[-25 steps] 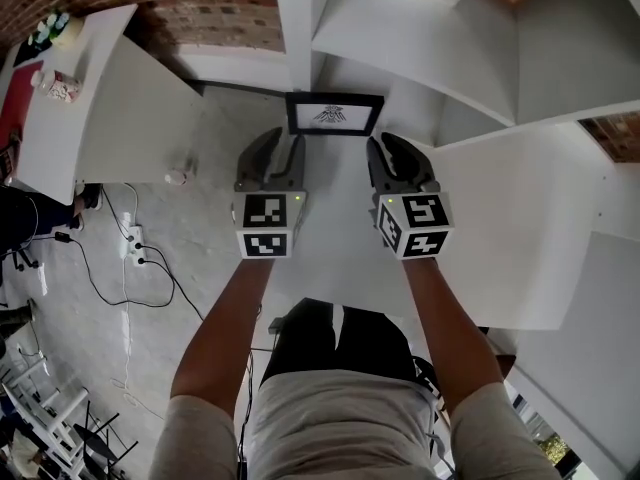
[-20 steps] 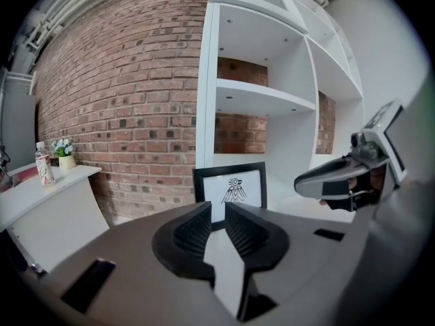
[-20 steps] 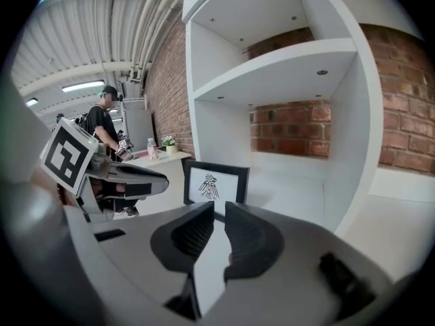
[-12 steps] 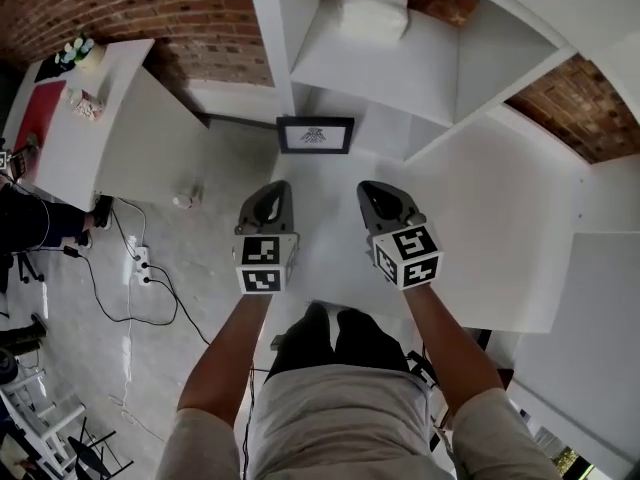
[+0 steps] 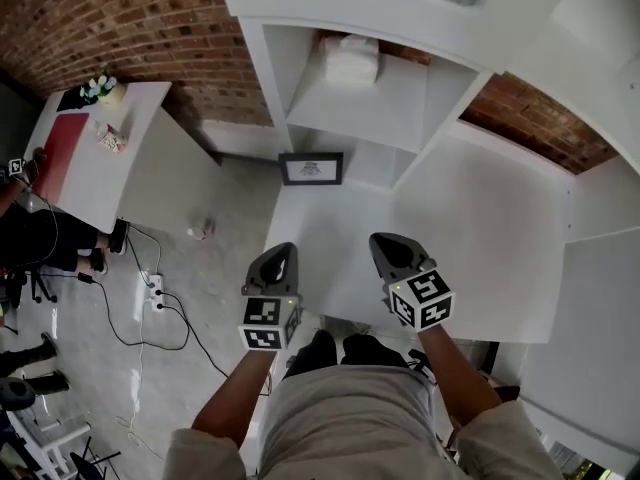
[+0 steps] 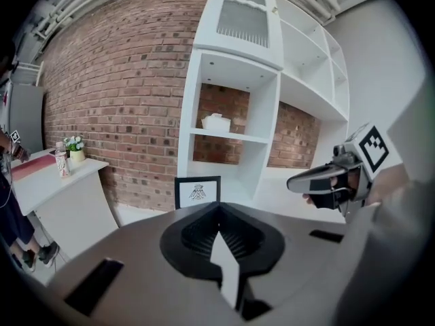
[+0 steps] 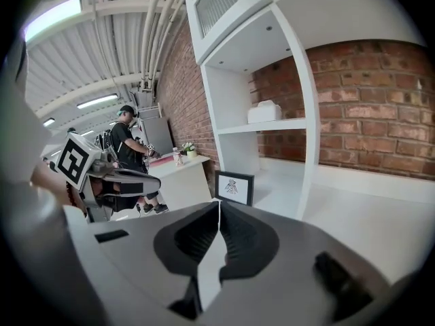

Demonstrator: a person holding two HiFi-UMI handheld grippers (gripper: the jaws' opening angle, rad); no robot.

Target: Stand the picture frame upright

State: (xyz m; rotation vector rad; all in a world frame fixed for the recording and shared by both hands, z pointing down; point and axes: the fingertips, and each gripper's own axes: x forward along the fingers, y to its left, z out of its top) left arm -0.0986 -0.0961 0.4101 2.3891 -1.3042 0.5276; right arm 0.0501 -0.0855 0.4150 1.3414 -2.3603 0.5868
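Note:
The black picture frame [image 5: 311,168] with a white print stands upright at the far end of the white tabletop [image 5: 330,238], by the foot of the shelf unit. It also shows in the left gripper view as the frame [image 6: 197,192] and in the right gripper view as the frame [image 7: 234,187]. My left gripper [image 5: 281,255] and right gripper [image 5: 386,242] hang side by side well short of it, over the table's near part. Both are shut with nothing between the jaws. Their closed tips show as the left gripper [image 6: 219,206] and the right gripper [image 7: 219,205].
A white shelf unit [image 5: 300,78] rises behind the frame, with a white box [image 5: 350,60] on one shelf. A white side table [image 5: 120,148] with a small plant [image 5: 100,88] stands at the left. A power strip and cables [image 5: 152,288] lie on the floor. A person [image 7: 129,148] stands far left.
Both grippers have pulled back from the frame and risen. The left jaws, spread a second ago, are now closed on nothing. The frame keeps standing where it was.

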